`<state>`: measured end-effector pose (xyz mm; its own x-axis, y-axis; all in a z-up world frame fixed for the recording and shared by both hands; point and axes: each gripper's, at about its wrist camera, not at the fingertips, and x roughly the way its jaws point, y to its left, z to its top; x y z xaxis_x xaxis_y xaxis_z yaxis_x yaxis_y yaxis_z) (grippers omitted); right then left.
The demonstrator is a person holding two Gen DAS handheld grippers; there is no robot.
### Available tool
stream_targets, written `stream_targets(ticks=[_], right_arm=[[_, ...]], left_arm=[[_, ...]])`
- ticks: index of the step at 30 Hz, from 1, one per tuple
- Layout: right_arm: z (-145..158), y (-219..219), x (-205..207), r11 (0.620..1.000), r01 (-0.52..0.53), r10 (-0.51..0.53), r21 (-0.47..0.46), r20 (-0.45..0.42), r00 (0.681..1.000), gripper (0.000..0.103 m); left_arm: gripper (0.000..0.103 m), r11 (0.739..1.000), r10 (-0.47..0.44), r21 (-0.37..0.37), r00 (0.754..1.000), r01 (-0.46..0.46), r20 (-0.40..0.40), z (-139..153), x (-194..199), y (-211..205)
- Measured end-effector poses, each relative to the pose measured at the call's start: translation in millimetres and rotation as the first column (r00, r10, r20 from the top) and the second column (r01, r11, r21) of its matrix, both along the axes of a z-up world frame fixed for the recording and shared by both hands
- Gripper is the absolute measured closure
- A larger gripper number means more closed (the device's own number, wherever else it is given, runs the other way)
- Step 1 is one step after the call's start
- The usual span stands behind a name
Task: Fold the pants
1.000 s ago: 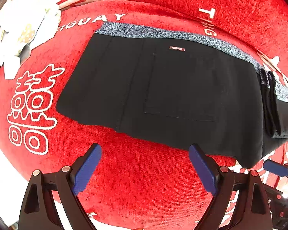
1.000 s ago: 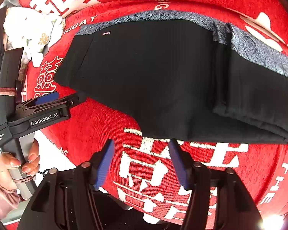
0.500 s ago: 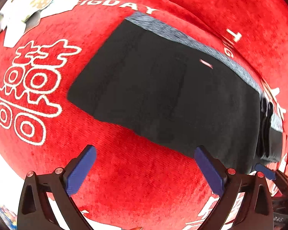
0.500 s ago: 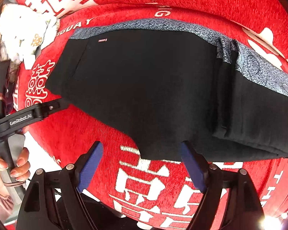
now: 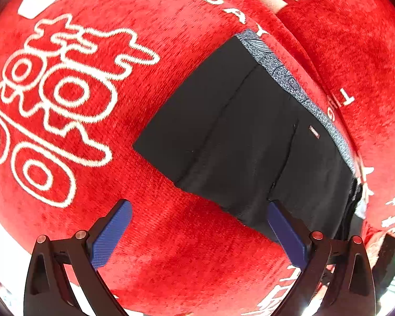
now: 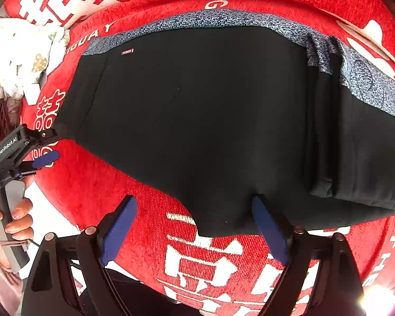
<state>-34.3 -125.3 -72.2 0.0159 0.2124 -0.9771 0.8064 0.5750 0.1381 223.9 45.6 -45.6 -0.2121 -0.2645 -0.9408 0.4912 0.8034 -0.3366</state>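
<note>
**A:** Where do the pants lie, and what are your two claws doing?

**B:** The pants [image 6: 210,121] lie flat on the red cloth [image 6: 97,184], already folded into a black slab with a grey patterned waistband [image 6: 223,21] along the far edge. Your right gripper [image 6: 194,226] is spread wide and holds nothing; the near hem sits between its blue pads [image 6: 118,226], the right pad touching or just over the fabric. Your left gripper [image 5: 200,231] is also released and empty, hovering over bare cloth at the near left corner of the pants [image 5: 250,142].

**A:** How do you take the next fold well?

**B:** In my judgement, bring each claw low so one pad slides under the near hem, and pinch every layer, not only the top one. Grip both near corners evenly, lift together, and carry the hem toward the waistband. The cloth is plush, so it may drag on the fabric; lift clear before moving.

**A:** What does each camera add?

**B:** The right view shows stacked folds on the right side, the white crumpled cloth [image 6: 21,58] far left, and your left gripper [image 6: 43,158] in your hand [image 6: 15,218]. The left view shows the left edge of the pants.
</note>
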Motion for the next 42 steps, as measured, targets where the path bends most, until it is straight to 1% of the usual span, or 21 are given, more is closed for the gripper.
stream_targets(ticks=[5,8,10,14,18,20,22,24,26,28,29,30,32,33,35,37,38,39,40,41,42], right_arm=[[-3.7,-0.1,0.6,1.000,-0.001,0.001,0.002,-0.001,1.000,0.009],[-6.2,1.6,4.1,1.000,-0.012,0.012,-0.002,-0.007,1.000,0.009],[-7.0,2.2,4.4,1.000,-0.021,0.021,-0.004,-0.008,1.000,0.009],[-9.2,3.3,5.6,0.999,-0.033,0.033,-0.006,-0.012,0.999,0.009],[-11.2,4.9,8.8,0.999,-0.036,0.036,-0.007,-0.017,0.999,0.008],[-12.1,4.7,10.3,0.999,-0.038,0.038,-0.007,-0.018,0.999,0.008],[-12.5,4.4,10.8,0.999,-0.039,0.039,-0.007,-0.017,0.999,0.008],[-12.8,4.3,11.1,0.999,-0.040,0.040,-0.007,-0.016,0.999,0.008],[-13.0,3.9,12.2,0.999,-0.045,0.045,-0.004,-0.019,0.999,0.008],[-11.2,2.6,14.5,0.999,-0.044,0.044,-0.010,-0.022,0.999,0.008],[-9.0,0.7,15.1,0.999,-0.039,0.038,-0.016,-0.021,0.999,0.008],[-5.0,-1.7,16.2,0.999,-0.033,0.032,-0.022,-0.015,0.999,0.008],[4.2,-6.4,19.5,0.998,-0.036,0.036,-0.044,0.002,0.999,0.008],[10.6,-10.0,21.9,0.997,-0.041,0.042,-0.060,0.016,0.999,0.008],[23.6,-20.9,30.1,0.995,-0.046,0.050,-0.086,0.046,0.998,0.008],[35.0,-38.4,43.5,0.994,-0.046,0.054,-0.099,0.081,0.995,0.008],[37.9,-44.2,48.4,0.994,-0.045,0.054,-0.099,0.091,0.994,0.008],[41.2,-52.4,56.4,0.995,-0.044,0.054,-0.095,0.107,0.993,0.008],[44.8,-63.1,69.1,0.995,-0.043,0.054,-0.086,0.133,0.990,0.008],[46.5,-67.3,76.5,0.996,-0.045,0.057,-0.080,0.148,0.987,0.008],[47.9,-72.8,87.6,0.996,-0.053,0.064,-0.070,0.166,0.984,0.008]], left_arm=[[0.000,0.996,0.011,-0.088,0.994,-0.020,-0.111,-11.4,4.6,0.7],[0.000,0.987,0.041,-0.146,0.988,-0.063,-0.149,-10.4,8.2,-2.2],[0.000,0.973,0.075,-0.202,0.981,-0.111,-0.180,-13.6,14.6,-0.4],[0.000,0.966,0.095,-0.222,0.979,-0.135,-0.180,-17.3,19.8,0.5],[0.000,0.965,0.101,-0.225,0.982,-0.136,-0.161,-8.7,15.9,-3.2],[0.000,0.963,0.073,-0.248,0.990,-0.102,-0.124,7.0,8.9,-8.9],[0.000,0.953,0.035,-0.297,0.998,-0.051,-0.061,28.0,3.6,-11.6],[0.000,0.950,0.006,-0.312,1.000,-0.011,-0.018,35.7,0.4,-17.4],[0.000,0.965,-0.011,-0.262,1.000,0.013,0.009,29.6,1.4,-22.3],[0.000,0.986,-0.028,-0.162,0.999,0.033,0.035,15.8,0.7,-28.1],[0.002,0.990,-0.031,-0.135,0.999,0.037,0.043,11.7,1.0,-28.5],[0.006,0.993,-0.030,-0.110,0.998,0.037,0.058,8.1,-5.2,-36.4],[0.032,0.999,-0.032,-0.033,0.992,0.036,0.121,2.7,-4.1,-34.8],[0.036,0.999,-0.033,0.008,0.989,0.032,0.147,0.2,-2.6,-32.9],[0.041,1.000,-0.023,-0.003,0.988,0.024,0.153,2.3,-2.1,-30.3],[0.045,0.994,-0.111,0.025,0.960,0.108,0.258,13.7,-13.8,-36.6],[0.047,0.987,-0.162,0.048,0.934,0.154,0.318,18.9,-22.2,-40.9],[0.048,0.974,-0.228,0.084,0.890,0.212,0.394,24.1,-34.1,-45.6],[0.049,0.952,-0.306,0.135,0.824,0.275,0.477,28.2,-49.6,-51.3],[0.050,0.934,-0.356,0.174,0.772,0.312,0.526,29.4,-61.0,-55.5],[0.050,0.909,-0.413,0.223,0.704,0.351,0.578,29.6,-74.1,-58.4]])
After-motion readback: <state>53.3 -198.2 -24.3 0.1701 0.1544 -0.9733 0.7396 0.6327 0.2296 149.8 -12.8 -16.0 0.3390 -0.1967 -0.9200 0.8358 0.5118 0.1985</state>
